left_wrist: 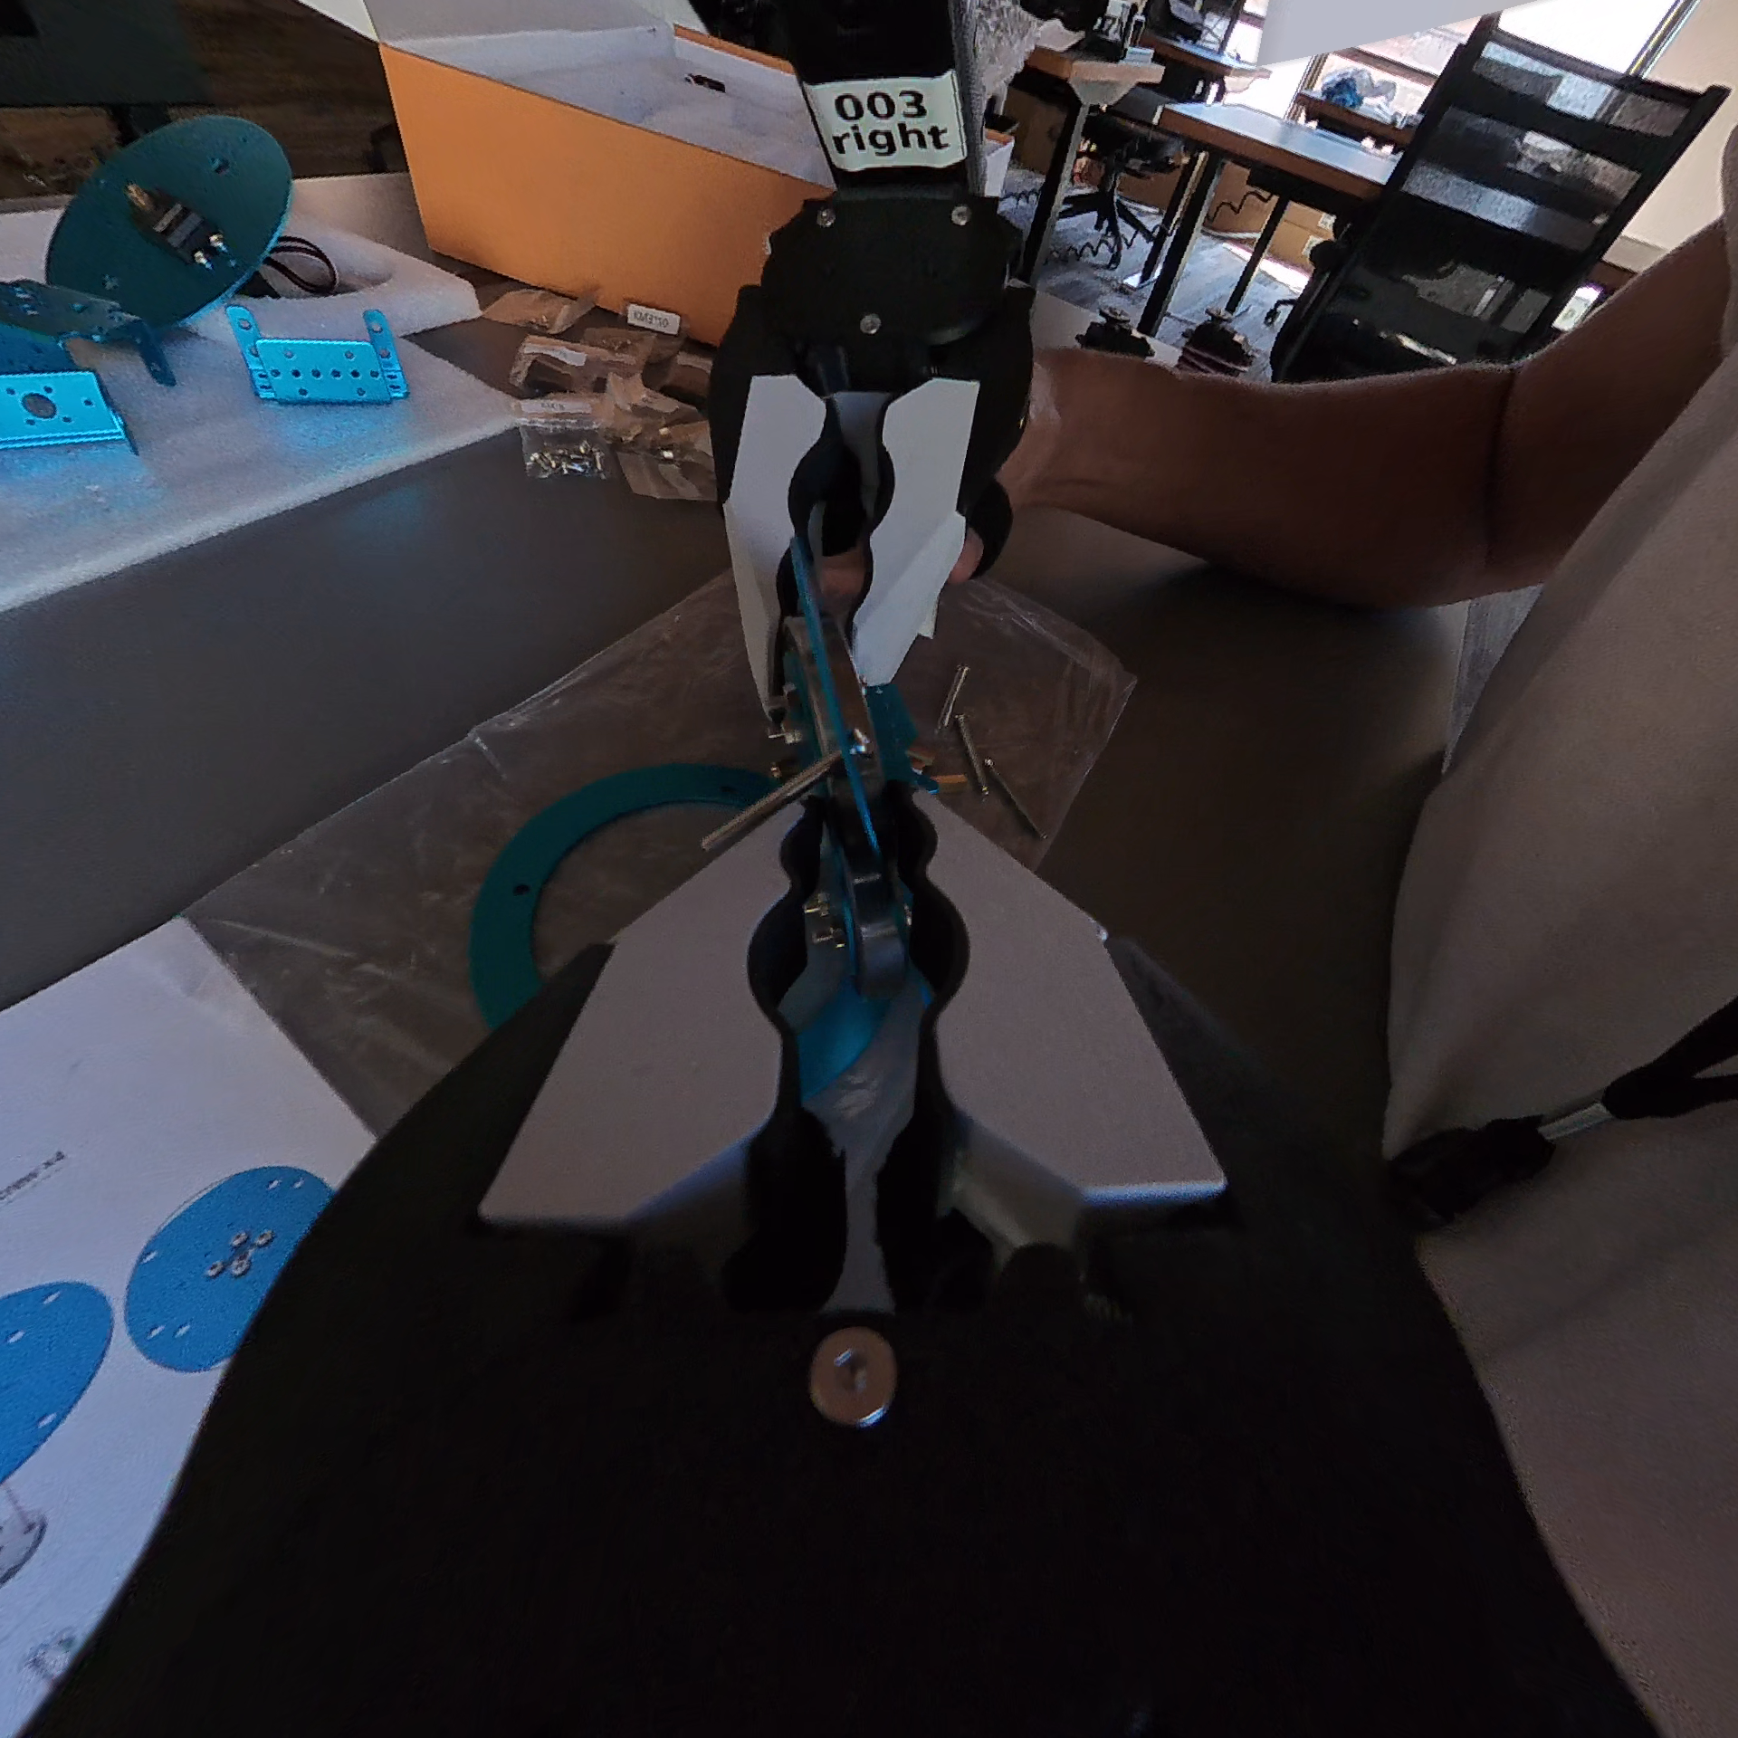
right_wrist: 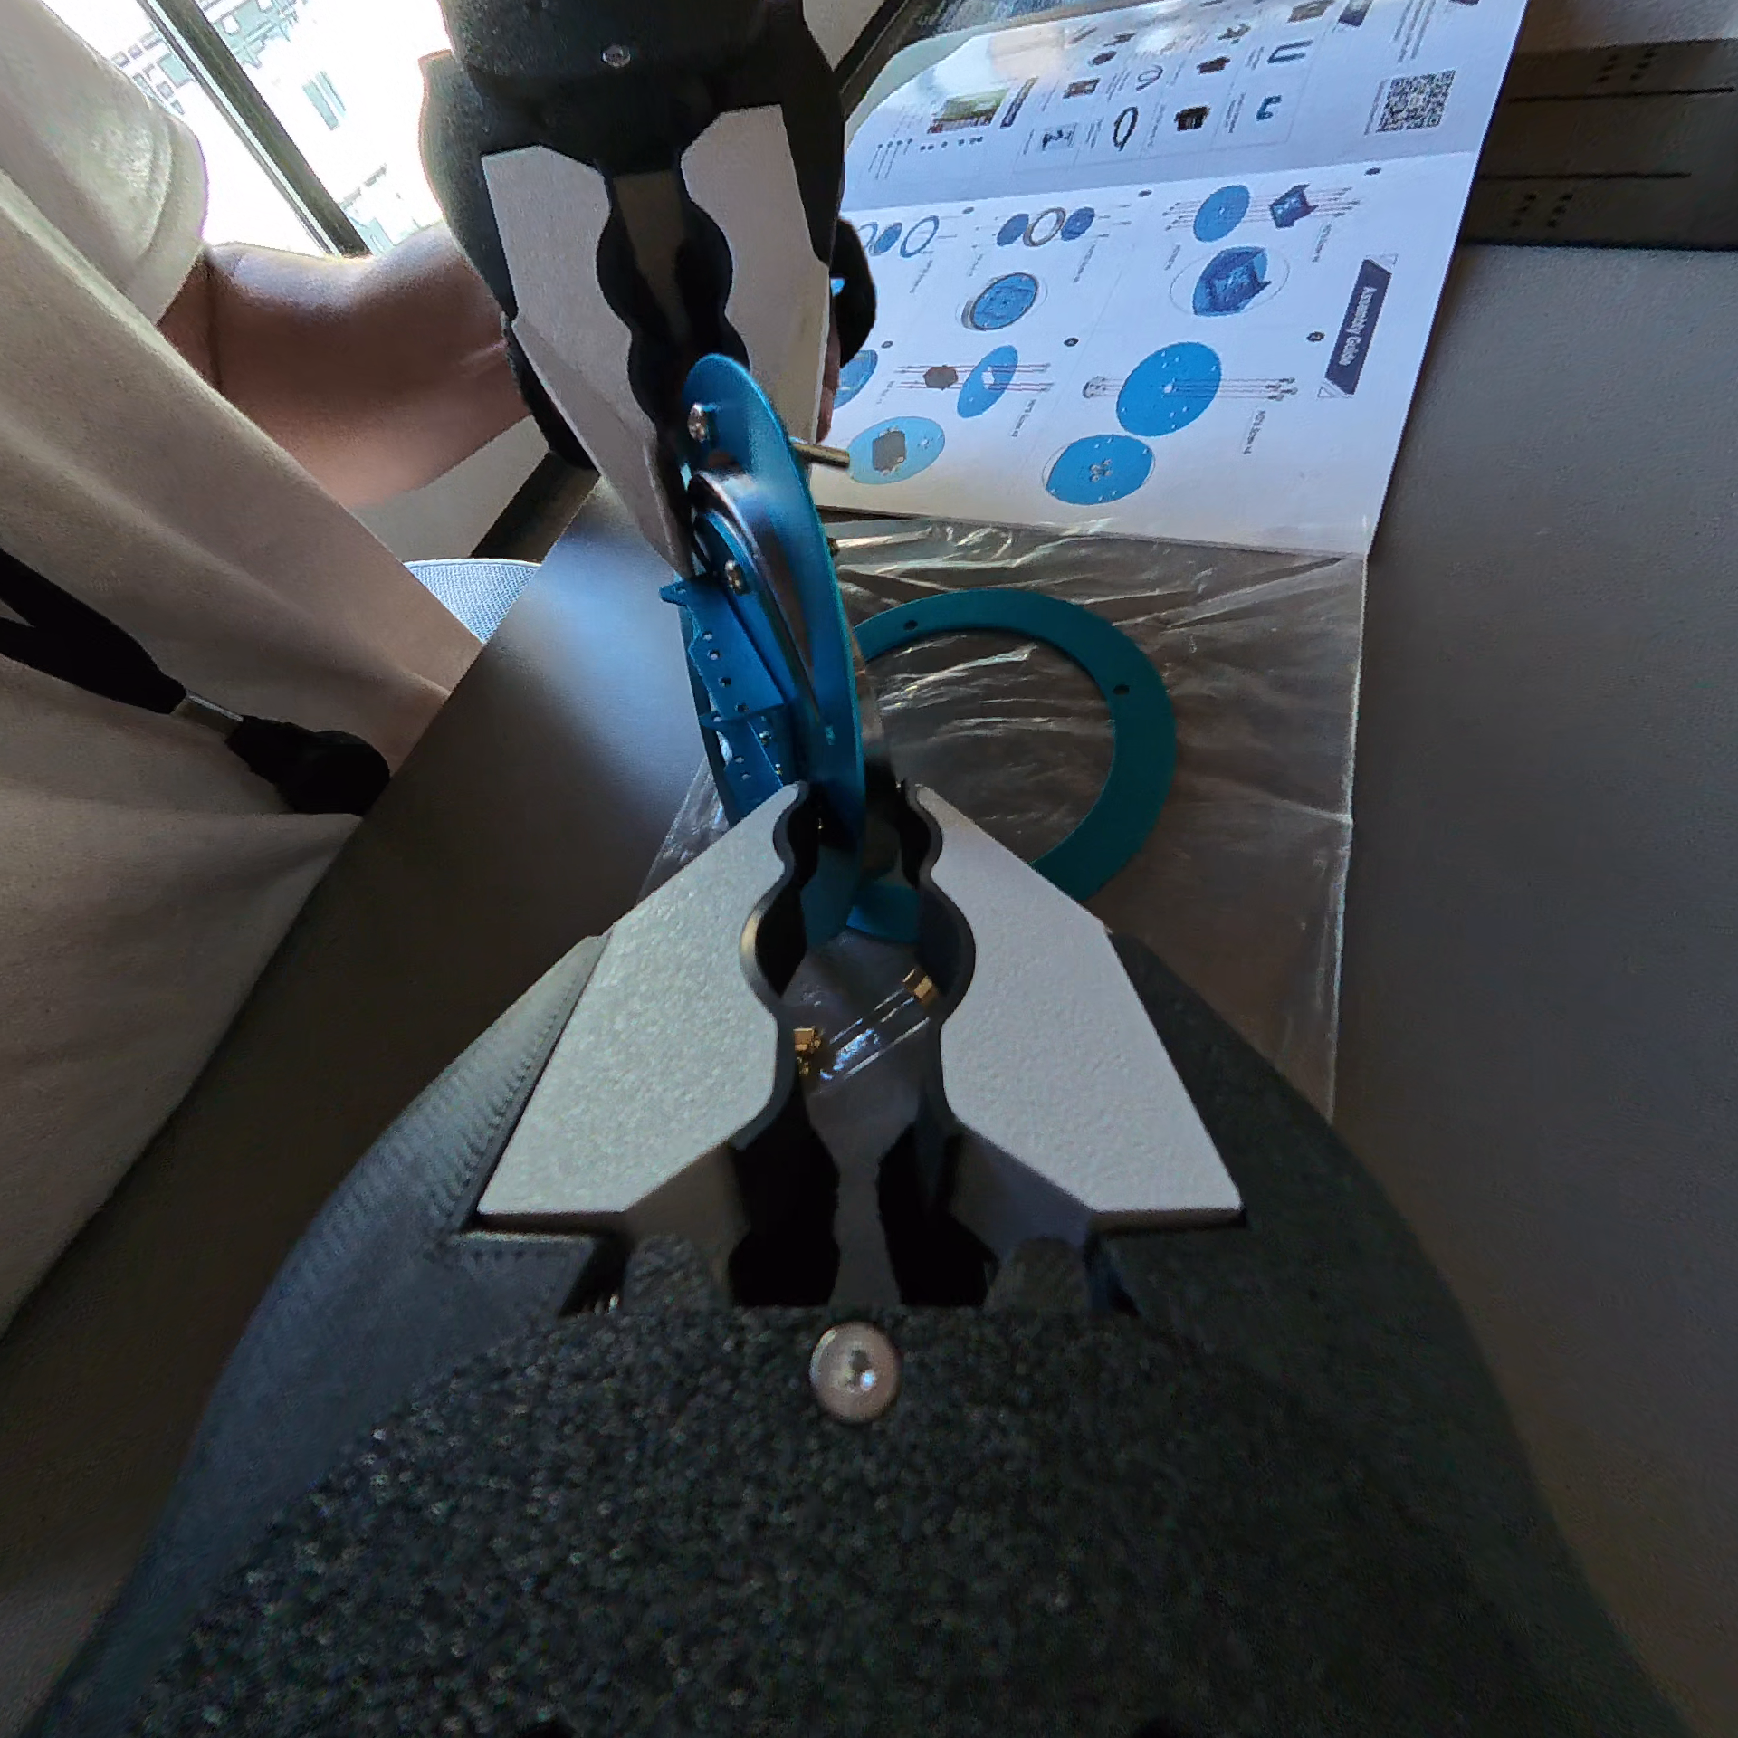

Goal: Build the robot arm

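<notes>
Left wrist view: loose long screws (left_wrist: 978, 743) on plastic sheet (left_wrist: 376, 903).
Right wrist view: printed assembly sheet (right_wrist: 1223, 310).
Left gripper (left_wrist: 851, 828): pinching blue disc assembly (left_wrist: 846, 743).
Right gripper (right_wrist: 856, 818): pinching the disc's opposite edge, facing it.

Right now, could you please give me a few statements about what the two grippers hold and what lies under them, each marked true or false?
1. Both the left gripper and the right gripper are clamped on the blue disc assembly. True.
2. The teal ring hangs from the right gripper. False: it lies flat on the clear plastic sheet, gripped by neither.
3. A printed assembly guide lies beyond the plastic sheet in the right wrist view. True.
4. The loose long screws stand upright in a jar. False: they lie scattered on the plastic sheet.
5. The blue U-shaped bracket sits inside the orange box. False: it rests on white foam beside the box.
</notes>
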`<action>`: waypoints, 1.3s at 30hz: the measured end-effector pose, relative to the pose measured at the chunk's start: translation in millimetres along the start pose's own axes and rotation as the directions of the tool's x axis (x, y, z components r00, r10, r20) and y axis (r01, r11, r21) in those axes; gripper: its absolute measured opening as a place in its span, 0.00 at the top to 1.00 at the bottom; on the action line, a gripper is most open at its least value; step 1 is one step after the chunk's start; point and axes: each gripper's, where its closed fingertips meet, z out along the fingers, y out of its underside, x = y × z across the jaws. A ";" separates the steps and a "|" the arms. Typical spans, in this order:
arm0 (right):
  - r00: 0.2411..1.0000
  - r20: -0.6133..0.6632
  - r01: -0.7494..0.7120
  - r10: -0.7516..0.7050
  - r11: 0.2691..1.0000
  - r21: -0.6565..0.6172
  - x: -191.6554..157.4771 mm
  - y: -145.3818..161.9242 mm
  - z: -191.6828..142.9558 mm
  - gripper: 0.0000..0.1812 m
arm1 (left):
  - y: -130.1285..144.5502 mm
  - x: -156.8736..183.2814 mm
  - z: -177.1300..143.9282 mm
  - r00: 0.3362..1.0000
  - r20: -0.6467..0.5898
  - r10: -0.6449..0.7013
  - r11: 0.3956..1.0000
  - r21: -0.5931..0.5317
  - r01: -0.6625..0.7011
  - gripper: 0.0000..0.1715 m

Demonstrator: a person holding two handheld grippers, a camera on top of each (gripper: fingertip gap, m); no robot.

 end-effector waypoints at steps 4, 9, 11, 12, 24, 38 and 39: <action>0.999 0.041 -0.008 0.006 0.999 0.049 -0.5 -3.2 -0.6 0.90 | 0.8 -1.1 -0.8 0.999 -0.017 0.033 0.999 -0.001 -0.033 0.92; 0.994 0.098 0.033 -0.039 0.997 0.064 -4.1 -9.8 2.7 0.78 | 0.6 -3.6 -1.7 0.997 -0.074 -0.037 0.999 0.034 0.040 0.92; 0.992 0.118 0.047 -0.052 0.998 0.044 -7.5 -9.6 7.5 0.85 | -0.1 -5.1 -1.1 0.993 -0.093 -0.069 0.997 0.040 0.073 0.92; 0.990 0.131 0.047 -0.052 0.998 0.044 -9.3 -10.4 8.5 0.90 | -0.6 -5.1 -1.2 0.991 -0.105 -0.080 0.995 0.043 0.085 0.92; 0.926 0.323 -0.226 0.194 0.972 0.066 -26.2 -53.3 -12.1 0.92 | -36.8 -3.3 -20.1 0.948 -0.278 -0.153 0.977 0.100 0.187 0.93; 0.959 0.250 -0.164 0.135 0.981 0.101 -11.5 -69.7 -12.0 0.86 | -53.8 -28.6 -27.2 0.941 -0.265 -0.212 0.952 0.160 0.260 0.93; 0.966 0.236 -0.127 0.107 0.989 0.071 -11.1 -64.6 -9.0 0.89 | -51.6 -27.1 -26.3 0.942 -0.265 -0.206 0.955 0.154 0.253 0.93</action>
